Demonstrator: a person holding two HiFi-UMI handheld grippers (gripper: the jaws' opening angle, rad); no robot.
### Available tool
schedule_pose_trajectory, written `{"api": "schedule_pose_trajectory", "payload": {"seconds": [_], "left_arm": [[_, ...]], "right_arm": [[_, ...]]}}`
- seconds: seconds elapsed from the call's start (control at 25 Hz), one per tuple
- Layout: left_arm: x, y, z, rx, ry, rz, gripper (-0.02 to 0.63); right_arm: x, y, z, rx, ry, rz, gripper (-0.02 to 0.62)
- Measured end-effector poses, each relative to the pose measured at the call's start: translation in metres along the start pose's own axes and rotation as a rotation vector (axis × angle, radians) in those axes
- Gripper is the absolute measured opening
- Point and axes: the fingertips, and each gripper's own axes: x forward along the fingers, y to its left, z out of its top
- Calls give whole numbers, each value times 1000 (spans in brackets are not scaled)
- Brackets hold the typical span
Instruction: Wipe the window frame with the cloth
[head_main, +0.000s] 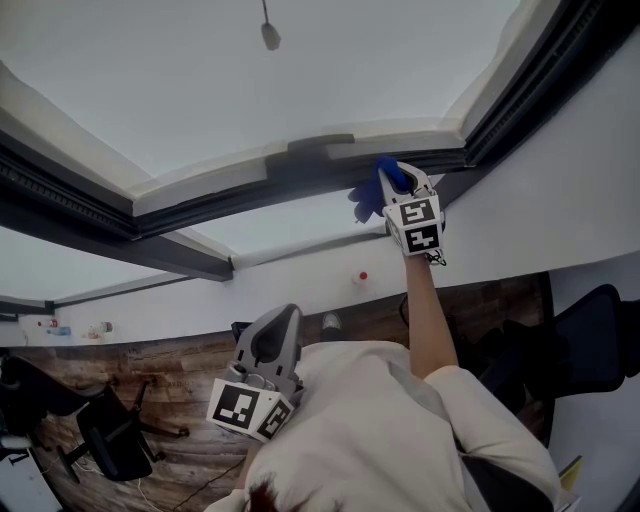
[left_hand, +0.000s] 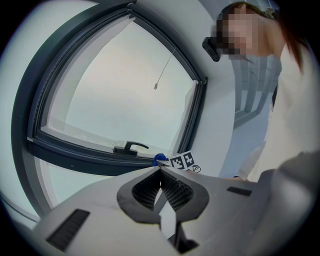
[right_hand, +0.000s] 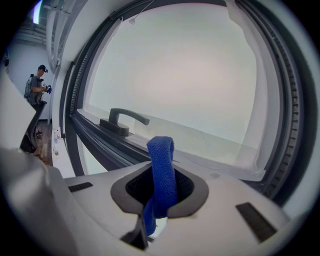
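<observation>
A blue cloth (right_hand: 161, 172) is pinched in my right gripper (right_hand: 160, 192), which is shut on it; a folded loop sticks up past the jaws. In the head view the right gripper (head_main: 400, 185) holds the blue cloth (head_main: 372, 192) against the dark window frame (head_main: 250, 185), just right of the handle (head_main: 320, 145). The handle (right_hand: 122, 122) lies ahead and left of the cloth in the right gripper view. My left gripper (head_main: 268, 350) hangs low near my chest, jaws shut and empty (left_hand: 160, 172). From the left gripper view the dark window frame (left_hand: 90, 157) and the cloth (left_hand: 160, 159) show far off.
White wall (head_main: 560, 190) borders the window on the right. A person (right_hand: 39, 90) stands far off at the left in the right gripper view. Black office chairs (head_main: 115, 440) stand on the wooden floor (head_main: 180, 360) below. A pull cord (left_hand: 165, 70) hangs in front of the glass.
</observation>
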Motion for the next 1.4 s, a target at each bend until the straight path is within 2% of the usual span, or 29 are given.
{"api": "schedule_pose_trajectory", "payload": {"seconds": [1.4], "left_arm": [[11,0,1,0,8,-10,9]], "right_arm": [[-11,-47,-18,54,12,-86,49]]}}
